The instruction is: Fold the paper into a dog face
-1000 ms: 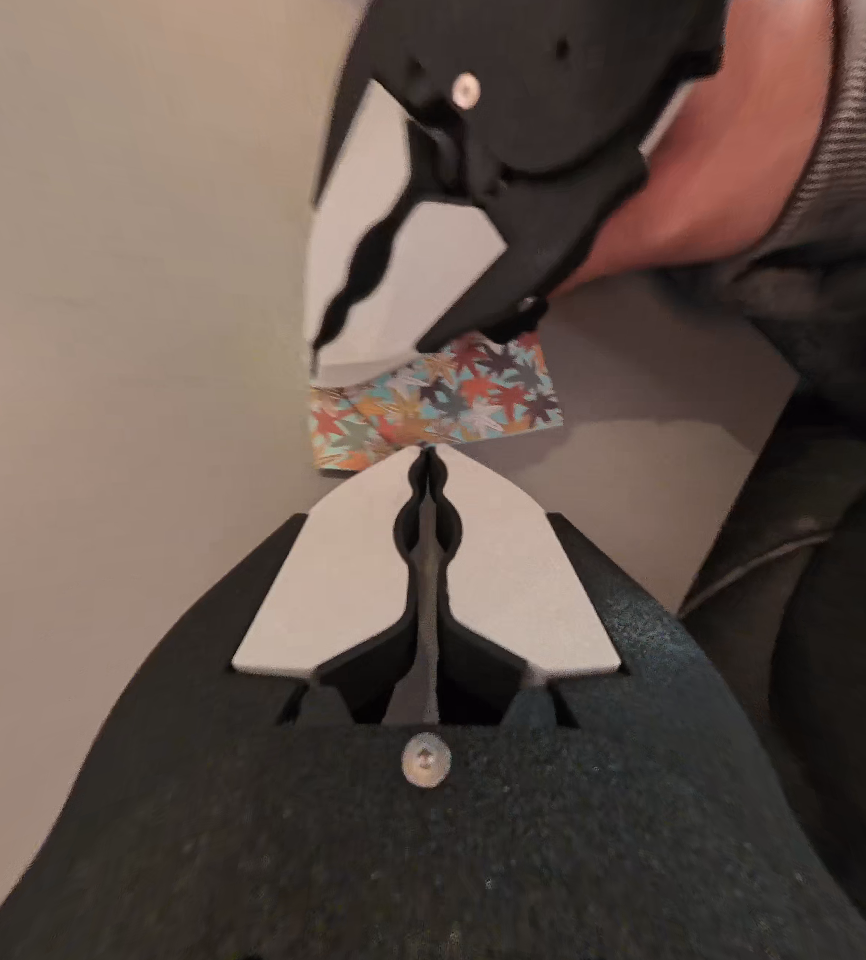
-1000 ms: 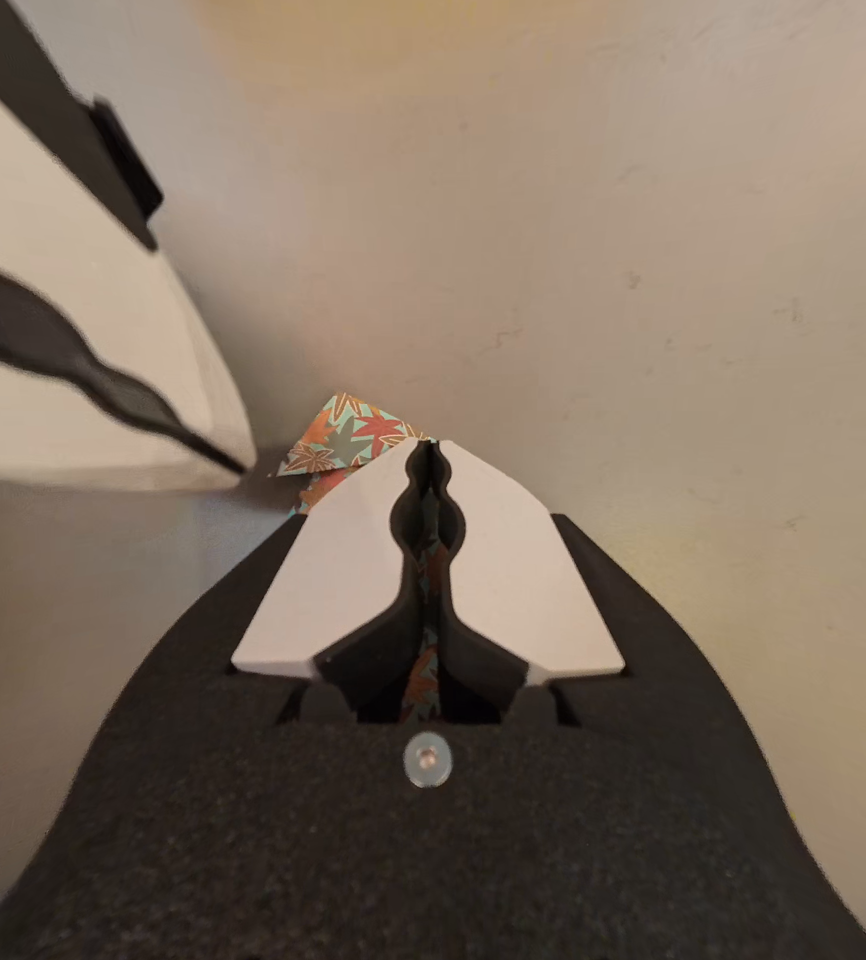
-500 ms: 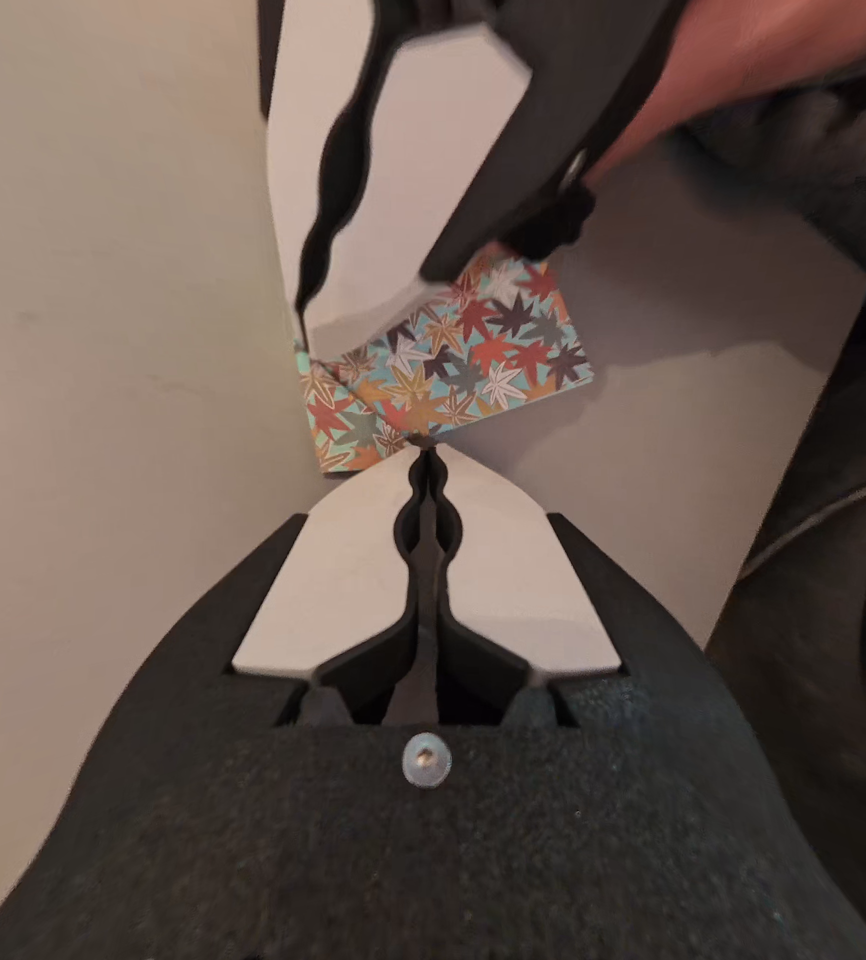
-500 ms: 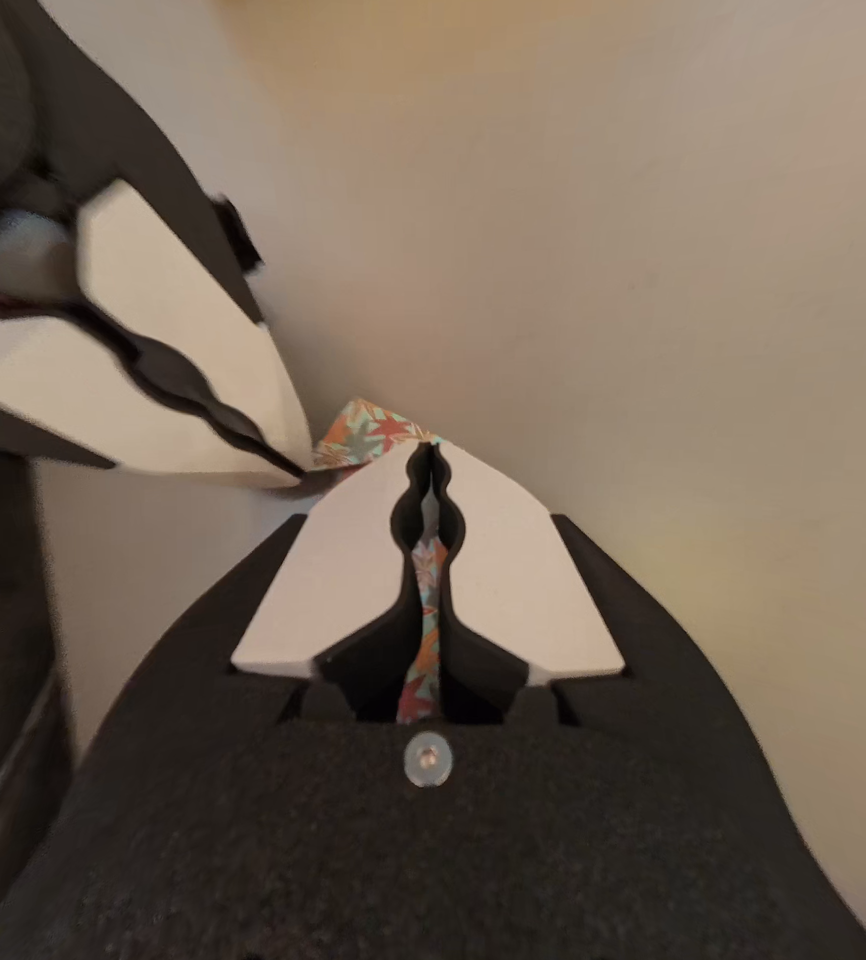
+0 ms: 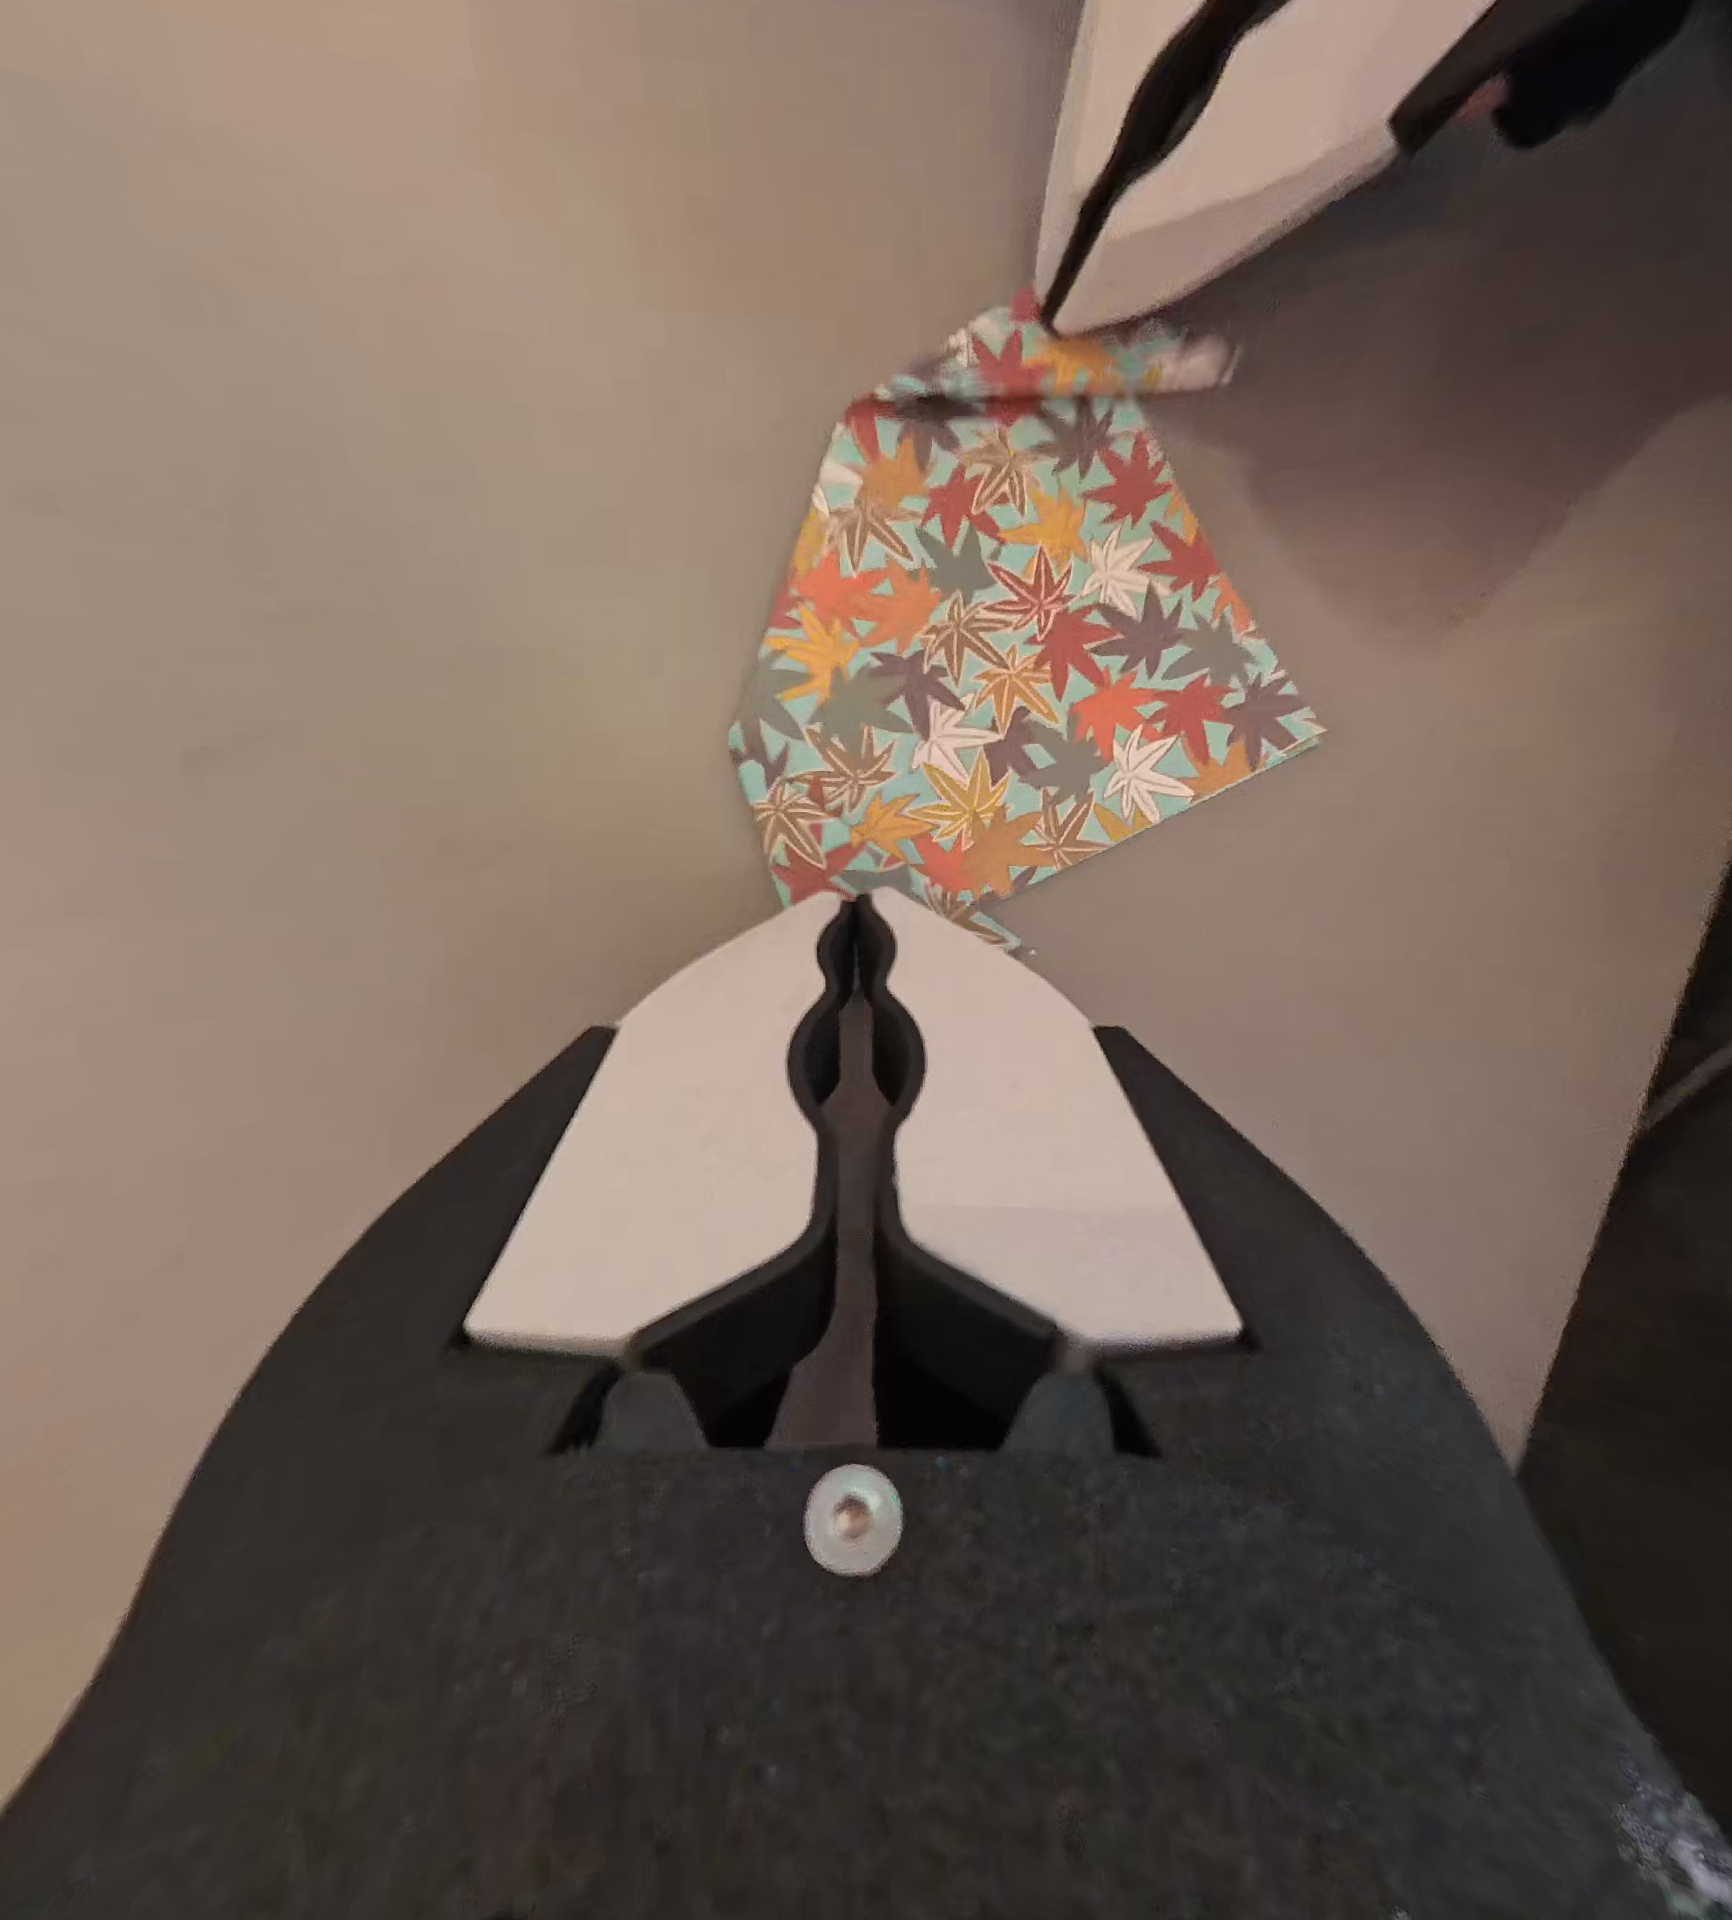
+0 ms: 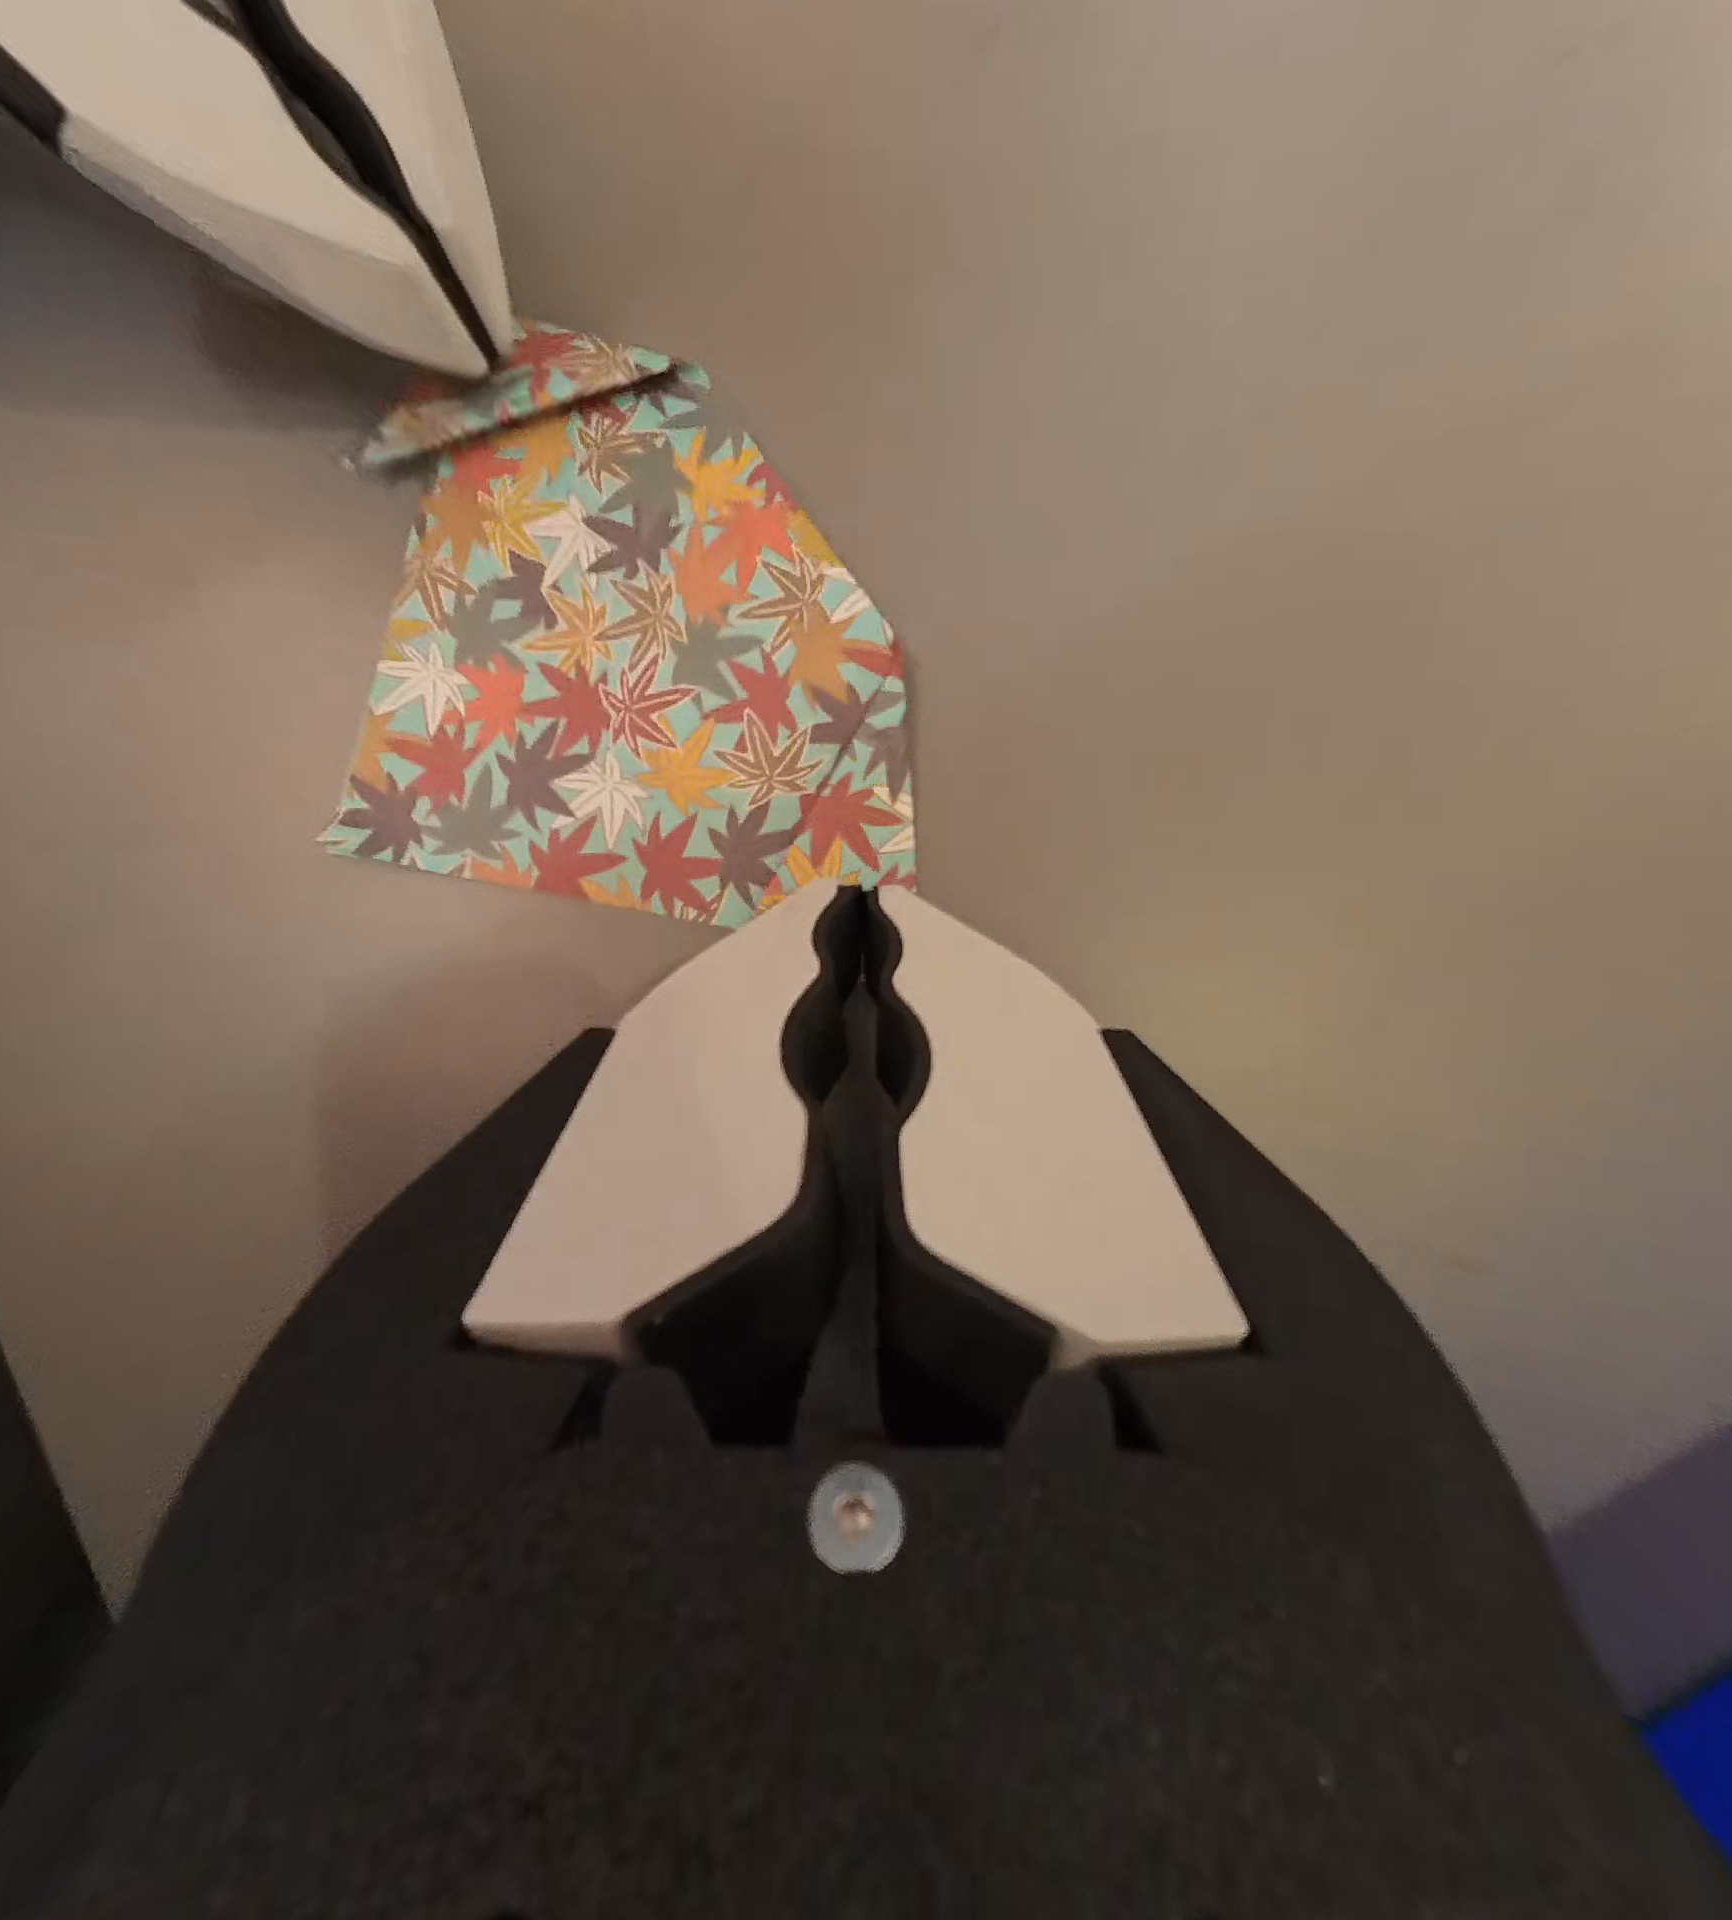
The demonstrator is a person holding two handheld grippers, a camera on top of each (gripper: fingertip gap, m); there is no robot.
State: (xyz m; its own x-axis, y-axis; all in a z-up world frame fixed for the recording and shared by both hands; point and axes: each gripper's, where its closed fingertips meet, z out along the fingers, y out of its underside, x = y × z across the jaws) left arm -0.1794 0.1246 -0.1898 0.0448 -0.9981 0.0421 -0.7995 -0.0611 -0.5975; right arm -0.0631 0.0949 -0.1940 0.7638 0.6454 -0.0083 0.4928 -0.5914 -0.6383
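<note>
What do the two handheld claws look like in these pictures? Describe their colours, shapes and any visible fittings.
Both look alike. The left claw and right claw each have a rough, speckled black body that narrows toward the front, one silver screw set in the middle, and two pale grey-white pointed fingers lined with wavy black inner pads. No cables or markings show.

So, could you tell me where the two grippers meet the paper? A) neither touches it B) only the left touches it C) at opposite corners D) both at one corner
C: the left gripper and right gripper meet opposite corners of the paper.
</note>
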